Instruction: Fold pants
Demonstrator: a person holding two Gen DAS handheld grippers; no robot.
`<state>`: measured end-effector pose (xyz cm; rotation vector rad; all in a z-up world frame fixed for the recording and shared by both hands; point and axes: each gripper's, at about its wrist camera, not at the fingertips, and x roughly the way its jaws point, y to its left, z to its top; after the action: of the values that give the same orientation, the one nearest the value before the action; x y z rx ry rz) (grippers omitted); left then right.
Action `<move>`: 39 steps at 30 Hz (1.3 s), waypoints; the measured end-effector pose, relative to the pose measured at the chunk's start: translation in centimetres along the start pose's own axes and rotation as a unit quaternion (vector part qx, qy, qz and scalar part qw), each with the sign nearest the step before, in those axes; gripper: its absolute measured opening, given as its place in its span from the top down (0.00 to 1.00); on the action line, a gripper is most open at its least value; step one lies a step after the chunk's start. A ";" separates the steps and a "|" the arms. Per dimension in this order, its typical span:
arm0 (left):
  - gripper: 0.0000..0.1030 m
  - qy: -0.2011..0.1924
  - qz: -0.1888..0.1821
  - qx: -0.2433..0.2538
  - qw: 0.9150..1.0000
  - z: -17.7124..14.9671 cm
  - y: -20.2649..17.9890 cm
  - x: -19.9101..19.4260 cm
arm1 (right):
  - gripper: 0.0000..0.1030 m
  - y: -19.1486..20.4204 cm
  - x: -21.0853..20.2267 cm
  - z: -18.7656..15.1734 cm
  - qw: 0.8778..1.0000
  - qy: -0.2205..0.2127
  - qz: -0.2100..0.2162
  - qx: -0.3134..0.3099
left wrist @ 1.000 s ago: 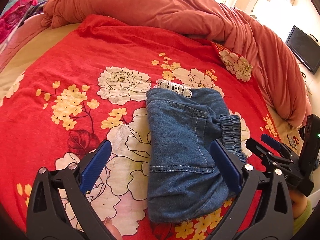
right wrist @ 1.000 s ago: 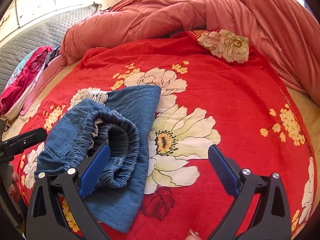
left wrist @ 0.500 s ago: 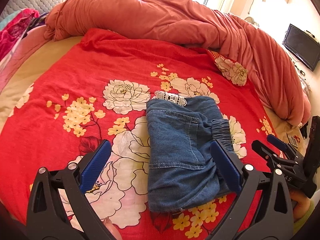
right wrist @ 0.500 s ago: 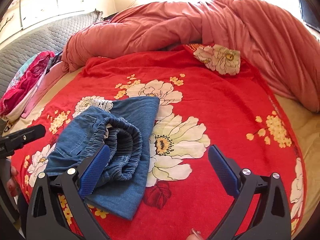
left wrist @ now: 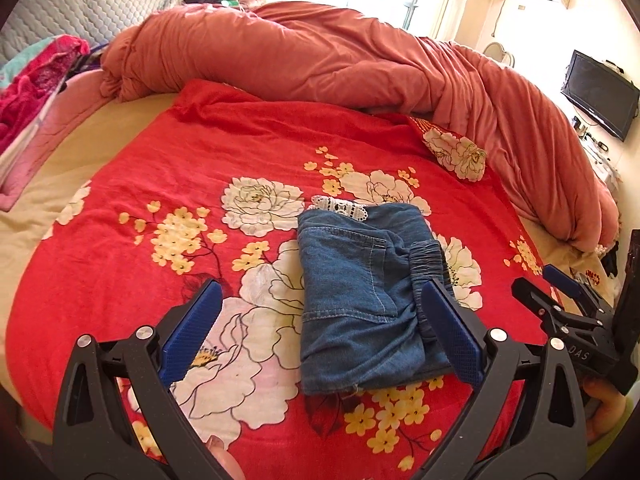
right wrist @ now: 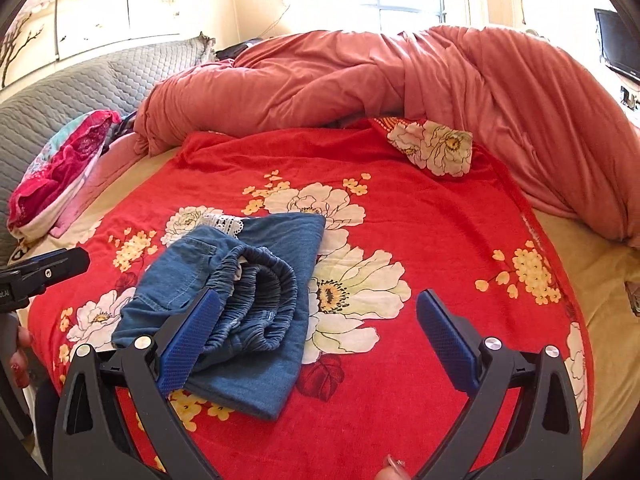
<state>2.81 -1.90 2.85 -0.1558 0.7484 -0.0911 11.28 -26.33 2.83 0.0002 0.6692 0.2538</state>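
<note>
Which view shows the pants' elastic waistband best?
The right wrist view: the waistband faces the camera, its gathered opening visible. In the left wrist view, only a narrow strip shows at the pants' right edge.

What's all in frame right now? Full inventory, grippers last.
pants: 1, blue denim, folded, on the blanket
blanket: 1, red with flowers, across the bed
duvet: 1, salmon, heaped behind the blanket
clothes pile: 1, pink and teal, far left
headboard: 1, grey quilted, rear left
TV: 1, black, right wall
left gripper: 1, black with blue pads, jaws open, nothing held
right gripper: 1, same, jaws open, nothing held
</note>
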 end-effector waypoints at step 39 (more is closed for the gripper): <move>0.09 0.029 0.007 0.015 0.999 -7.1 -0.9 -3.5 | 0.05 3.5 -5.9 -5.7 0.999 0.001 0.019 -0.036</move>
<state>-4.66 -3.06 0.25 -0.1191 0.8056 -0.0944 2.51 -24.81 2.33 -0.0572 0.6627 0.3148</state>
